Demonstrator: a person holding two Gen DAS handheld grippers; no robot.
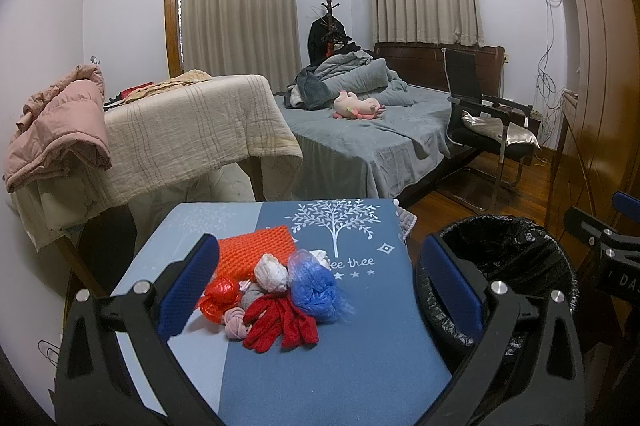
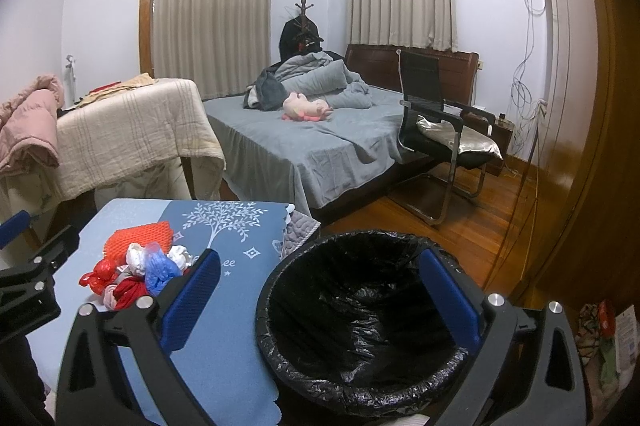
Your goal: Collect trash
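Crumpled trash pile (image 1: pixel 276 290) beside black-lined bin (image 2: pixel 360 318)

glossy crinkled black plastic liner (image 2: pixel 360 314), matt blue cloth table cover (image 1: pixel 320 378), shiny wood floor (image 2: pixel 460 226).

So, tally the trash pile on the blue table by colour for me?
Red: 2, a knotted red bag and a red cloth bundle
Orange: 1, a foam net pad
Blue: 1, a plastic bag
White: 2, wads and
Pink: 1, wad
Grey: 1, wad
Total: 8
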